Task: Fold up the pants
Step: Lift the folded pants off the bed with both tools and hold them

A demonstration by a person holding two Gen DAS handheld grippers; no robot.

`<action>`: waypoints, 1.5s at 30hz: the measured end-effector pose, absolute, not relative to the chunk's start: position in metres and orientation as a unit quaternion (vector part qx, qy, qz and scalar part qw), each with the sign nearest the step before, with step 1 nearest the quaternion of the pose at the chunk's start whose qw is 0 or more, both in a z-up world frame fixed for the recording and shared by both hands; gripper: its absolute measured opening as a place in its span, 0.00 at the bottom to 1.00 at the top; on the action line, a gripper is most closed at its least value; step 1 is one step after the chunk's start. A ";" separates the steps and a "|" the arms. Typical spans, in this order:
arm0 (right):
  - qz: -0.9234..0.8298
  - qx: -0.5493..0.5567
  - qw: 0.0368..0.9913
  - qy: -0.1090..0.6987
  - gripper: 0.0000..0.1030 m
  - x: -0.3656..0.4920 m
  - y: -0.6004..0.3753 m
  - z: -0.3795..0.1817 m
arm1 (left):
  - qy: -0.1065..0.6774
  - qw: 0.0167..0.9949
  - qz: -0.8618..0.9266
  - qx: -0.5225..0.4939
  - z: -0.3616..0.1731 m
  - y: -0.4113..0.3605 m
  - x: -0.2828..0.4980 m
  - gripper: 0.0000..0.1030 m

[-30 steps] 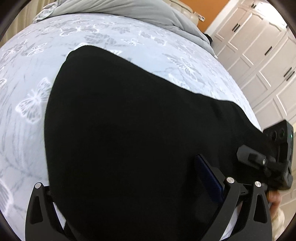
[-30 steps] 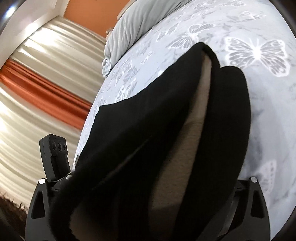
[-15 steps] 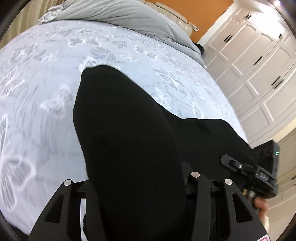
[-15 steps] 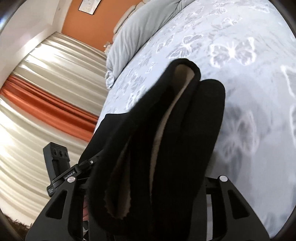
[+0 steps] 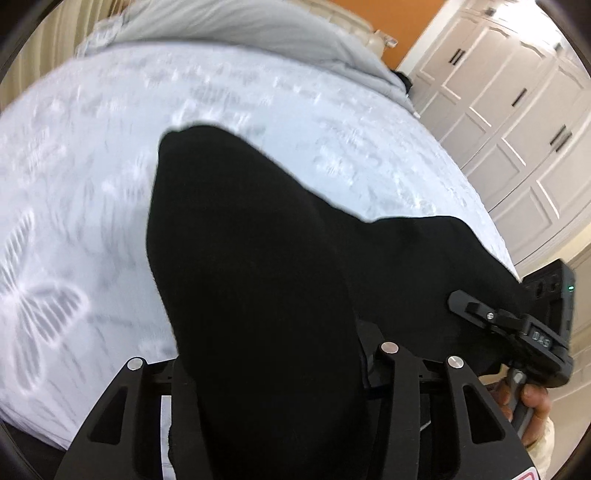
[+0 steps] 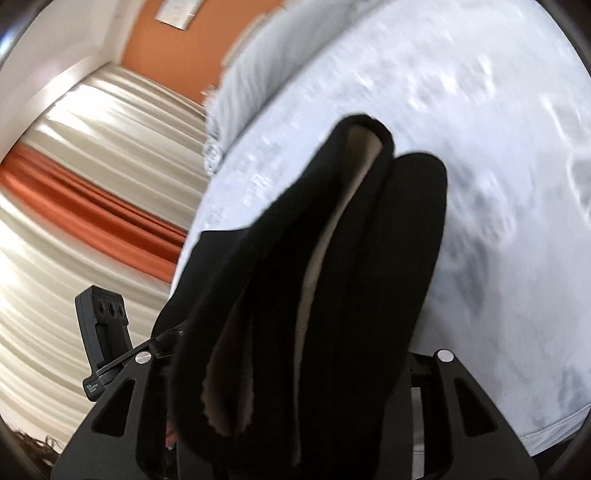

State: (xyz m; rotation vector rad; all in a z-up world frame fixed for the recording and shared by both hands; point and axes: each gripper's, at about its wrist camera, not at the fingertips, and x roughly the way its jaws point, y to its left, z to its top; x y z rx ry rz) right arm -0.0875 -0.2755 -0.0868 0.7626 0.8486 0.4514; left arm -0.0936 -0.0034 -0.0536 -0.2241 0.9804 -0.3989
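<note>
The black pants (image 5: 258, 240) lie on the bed, with one end gathered into a thick bunch that rises between the fingers of my left gripper (image 5: 280, 373), which is shut on it. In the right wrist view another bunch of the pants (image 6: 399, 240), showing a beige lining (image 6: 332, 240), is clamped in my right gripper (image 6: 295, 369). The cloth hides both pairs of fingertips. The stretch of pants between the two grips runs to the right gripper's body (image 5: 517, 328), held by a hand (image 5: 533, 406). The left gripper's body (image 6: 103, 332) shows at the left of the right wrist view.
A pale bedspread (image 5: 92, 184) with a butterfly print covers the bed. A grey duvet (image 5: 240, 26) lies at its head. White wardrobe doors (image 5: 517, 110) stand to the right of the bed, and cream and orange curtains (image 6: 74, 184) hang on the other side.
Both grippers went from wide open over the flat pants to shut on bunched fabric and lifted it off the bedspread. Little has moved in the last half second.
</note>
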 end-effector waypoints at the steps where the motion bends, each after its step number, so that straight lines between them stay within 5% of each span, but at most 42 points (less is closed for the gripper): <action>1: 0.216 0.354 0.824 0.386 0.37 -0.087 -0.274 -0.078 | 0.452 0.866 -0.188 -0.098 -0.044 -0.003 -0.091 0.42; 19: 0.284 0.241 0.916 0.147 0.37 -0.003 -0.268 0.090 | 0.175 0.973 -0.153 -0.008 0.150 -0.019 -0.052 0.44; 29: 0.249 0.273 0.909 0.193 0.37 0.073 -0.277 0.032 | 0.237 0.965 -0.111 -0.020 0.089 -0.015 0.047 0.44; 45: 0.241 0.275 0.904 0.223 0.37 0.082 -0.257 0.011 | 0.265 0.960 -0.082 0.018 0.048 -0.007 0.065 0.44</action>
